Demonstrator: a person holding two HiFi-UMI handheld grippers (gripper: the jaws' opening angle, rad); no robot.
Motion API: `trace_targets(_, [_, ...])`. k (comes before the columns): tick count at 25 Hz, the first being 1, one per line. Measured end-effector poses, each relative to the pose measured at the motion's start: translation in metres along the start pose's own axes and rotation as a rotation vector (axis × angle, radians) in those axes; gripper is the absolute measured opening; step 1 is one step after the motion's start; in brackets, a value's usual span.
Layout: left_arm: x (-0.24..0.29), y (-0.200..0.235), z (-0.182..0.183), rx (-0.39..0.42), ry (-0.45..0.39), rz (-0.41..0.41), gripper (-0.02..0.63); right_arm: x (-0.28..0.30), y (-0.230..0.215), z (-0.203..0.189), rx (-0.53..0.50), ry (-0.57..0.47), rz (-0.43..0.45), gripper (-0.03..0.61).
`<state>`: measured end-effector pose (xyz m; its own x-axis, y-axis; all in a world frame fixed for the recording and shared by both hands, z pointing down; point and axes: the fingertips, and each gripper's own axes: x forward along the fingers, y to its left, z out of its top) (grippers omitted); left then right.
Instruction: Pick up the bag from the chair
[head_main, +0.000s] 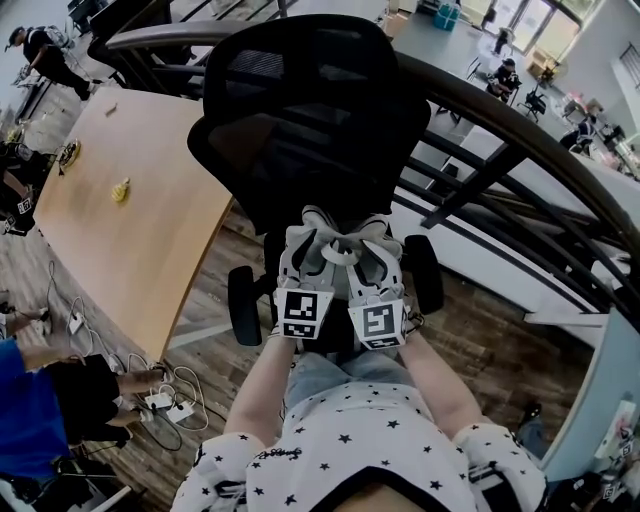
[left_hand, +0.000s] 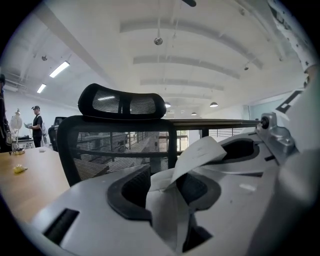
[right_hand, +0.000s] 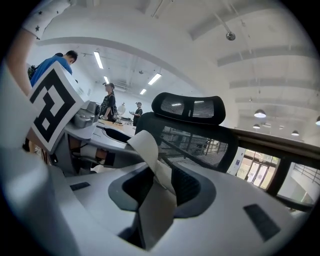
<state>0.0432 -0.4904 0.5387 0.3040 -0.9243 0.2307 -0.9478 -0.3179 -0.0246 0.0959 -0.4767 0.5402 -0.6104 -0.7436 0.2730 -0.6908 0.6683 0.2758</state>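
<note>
A black mesh office chair (head_main: 300, 100) stands right in front of me. My left gripper (head_main: 308, 248) and right gripper (head_main: 368, 252) are held side by side over its seat. Each is shut on a white paper strap, the bag's handles (head_main: 340, 240). In the left gripper view the strap (left_hand: 197, 155) loops up from between the shut jaws of the left gripper (left_hand: 167, 192), with the chair back (left_hand: 120, 140) behind. In the right gripper view a strap (right_hand: 147, 150) is likewise pinched by the right gripper (right_hand: 157, 190). The bag's body is hidden under the grippers.
A wooden table (head_main: 130, 220) lies to the left with a small yellow object (head_main: 121, 189) on it. A dark curved railing (head_main: 520, 130) runs behind the chair. Cables and a power strip (head_main: 165, 400) lie on the floor at lower left, beside a person in blue (head_main: 30, 410).
</note>
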Motion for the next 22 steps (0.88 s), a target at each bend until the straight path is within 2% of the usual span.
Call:
trace_targets(4, [0.003, -0.001, 0.005, -0.009, -0.006, -0.008, 0.147, 0.009, -0.001, 0.010, -0.006, -0.007, 0.003, 0.093])
trace_targets(8, [0.000, -0.004, 0.008, -0.011, -0.008, -0.020, 0.112, 0.010, 0.001, 0.015, 0.020, -0.010, 0.011, 0.011])
trace_targets(13, [-0.017, -0.021, 0.012, -0.006, -0.005, -0.056, 0.046, -0.004, 0.005, 0.021, 0.111, -0.020, -0.010, 0.000])
trace_targets(22, [-0.076, -0.038, 0.022, 0.014, -0.035, -0.082, 0.023, -0.049, 0.034, 0.043, 0.166, -0.032, -0.059, 0.000])
